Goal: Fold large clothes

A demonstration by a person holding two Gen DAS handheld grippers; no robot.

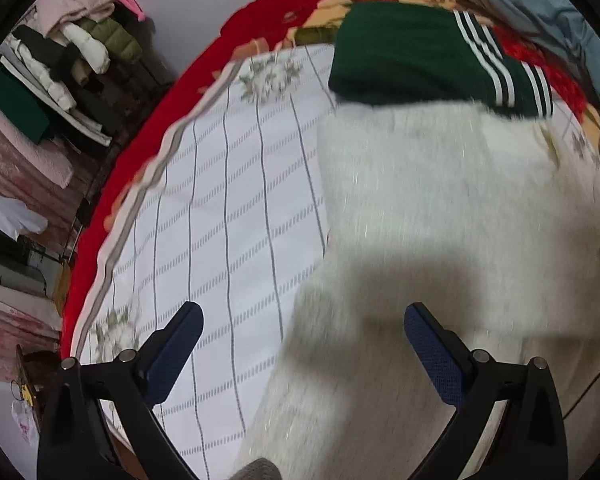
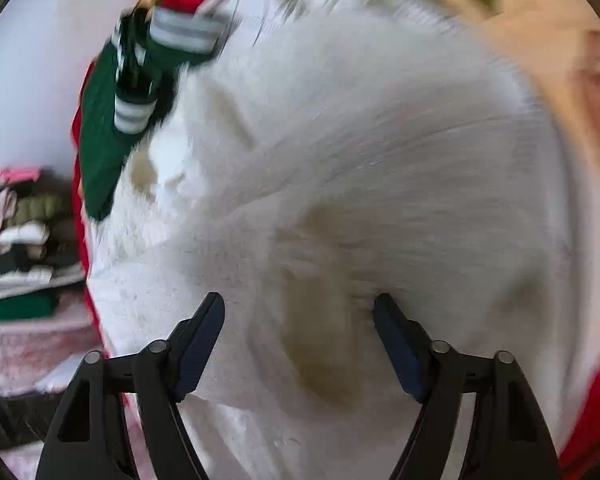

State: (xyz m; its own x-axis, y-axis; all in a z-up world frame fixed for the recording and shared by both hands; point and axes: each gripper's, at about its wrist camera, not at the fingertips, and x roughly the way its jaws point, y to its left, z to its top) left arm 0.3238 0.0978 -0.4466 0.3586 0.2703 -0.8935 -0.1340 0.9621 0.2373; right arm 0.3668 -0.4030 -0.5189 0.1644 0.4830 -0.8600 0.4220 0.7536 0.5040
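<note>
A big fluffy white garment (image 1: 440, 208) lies spread on the bed, over the white checked sheet (image 1: 228, 184), its far end touching a folded dark green piece with white stripes (image 1: 416, 52) near the head of the bed. Both tongs stand released with nothing between them: the left tongs (image 1: 303, 316) hang over the white garment's left edge, one blue pad above the sheet and the other above the fleece, and the right tongs (image 2: 299, 306) hover above the middle of the fleece, where the view is smeared by blur. It looks to me like the pause between folds, with the green piece already done and the white one next. I cannot tell how many folds it has had. The next move calls for each tong to come down on an edge or corner, pinch through the thick pile, and carry it across evenly so the nap does not bunch.
</note>
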